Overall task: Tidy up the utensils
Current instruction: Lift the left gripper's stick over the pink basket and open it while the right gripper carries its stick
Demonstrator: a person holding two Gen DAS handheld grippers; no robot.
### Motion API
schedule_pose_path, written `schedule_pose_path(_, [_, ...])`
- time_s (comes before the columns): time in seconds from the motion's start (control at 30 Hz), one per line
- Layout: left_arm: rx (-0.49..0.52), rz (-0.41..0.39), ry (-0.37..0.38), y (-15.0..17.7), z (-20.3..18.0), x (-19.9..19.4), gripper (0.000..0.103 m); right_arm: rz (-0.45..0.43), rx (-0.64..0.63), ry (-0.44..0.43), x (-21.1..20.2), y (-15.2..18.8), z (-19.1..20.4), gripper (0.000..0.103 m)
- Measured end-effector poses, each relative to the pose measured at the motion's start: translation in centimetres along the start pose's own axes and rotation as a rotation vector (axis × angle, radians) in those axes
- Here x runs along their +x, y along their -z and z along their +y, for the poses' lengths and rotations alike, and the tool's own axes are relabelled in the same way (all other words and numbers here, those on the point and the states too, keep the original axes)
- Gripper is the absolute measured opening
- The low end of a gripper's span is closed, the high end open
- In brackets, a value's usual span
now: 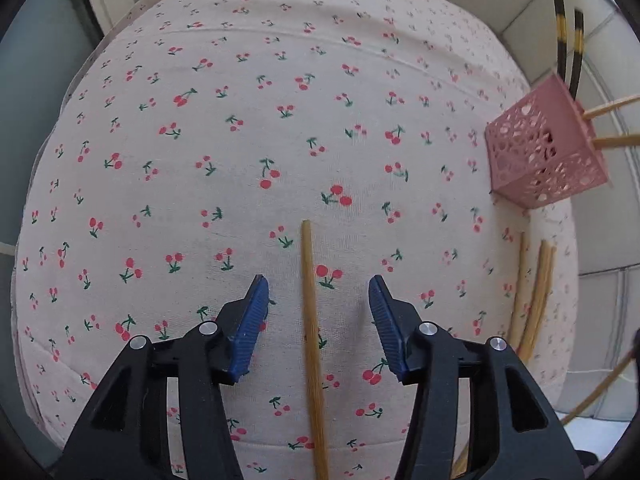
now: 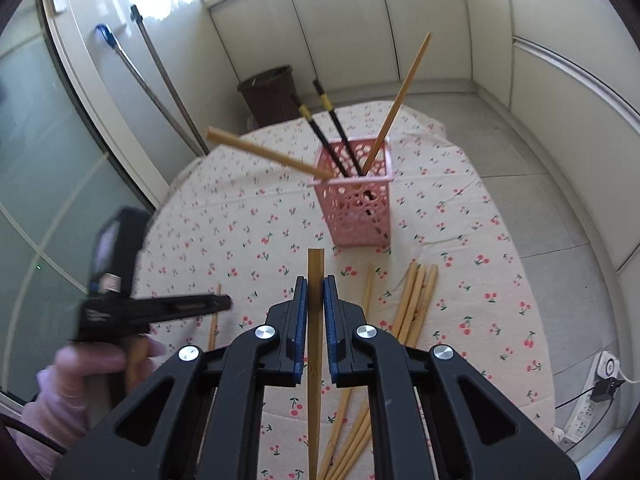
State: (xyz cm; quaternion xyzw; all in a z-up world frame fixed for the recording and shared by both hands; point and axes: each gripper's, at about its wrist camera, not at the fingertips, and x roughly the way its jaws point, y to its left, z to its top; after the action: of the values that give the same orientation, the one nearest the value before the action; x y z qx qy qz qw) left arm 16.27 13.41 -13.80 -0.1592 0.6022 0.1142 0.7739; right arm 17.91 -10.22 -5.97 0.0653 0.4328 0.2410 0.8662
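Left wrist view: left gripper (image 1: pixel 319 288) aimed steeply down at the cherry-print tablecloth (image 1: pixel 224 128). Jaws stand partly apart, pads clear of everything. One bamboo chopstick (image 1: pixel 311 320) lies flat on the cloth between them, running from 12 to 6 o'clock, not gripped. Pink holder (image 1: pixel 540 160) sits at 2 o'clock near the table edge, with black chopsticks (image 1: pixel 562 36) and bamboo ones sticking out. More loose bamboo sticks (image 1: pixel 536 300) lie at 4 o'clock.

Right wrist view: right gripper (image 2: pixel 316 292) closed tight on a single bamboo chopstick (image 2: pixel 315 272), held lengthwise between the pads and lifted off the cloth. The holder (image 2: pixel 356 208) stands at 12 o'clock, ahead of the held stick; it carries two black chopsticks (image 2: pixel 320 128) and two bamboo ones, one leaning far over the rim. A loose pile (image 2: pixel 414 300) lies at 3 o'clock; others trail toward 6. A hand (image 2: pixel 92 364) with the other gripper shows at 8 o'clock.

Progress, as judged: roughly four stowed, one in transit, a good handful still on the table. Perhaps a third done.
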Motion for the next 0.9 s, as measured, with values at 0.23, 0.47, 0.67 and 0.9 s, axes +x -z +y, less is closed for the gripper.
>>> schedule_pose_path(0.23, [0.105, -0.098, -0.055, 1.5, -2.2, 0.2, 0.004, -0.052, 0.038, -0.015, -2.6, -0.5, -1.8, 0.008])
schedule_pose_path(0.47, [0.026, -0.270, 0.175, 1.2, -0.2, -5.3, 0.004, -0.140, 0.084, -0.040, -5.9, -2.0, -3.3, 0.008])
schedule_pose_path(0.67, [-0.012, -0.473, 0.230, 1.6, 0.4, -11.1, 0.004, -0.214, 0.108, -0.051, -8.3, -3.6, -4.2, 0.008])
schedule_pose_path(0.9, [0.011, -0.685, 0.223, 1.9, -0.2, -17.4, 0.004, -0.236, 0.128, -0.060, -9.8, -5.6, -5.3, 0.008])
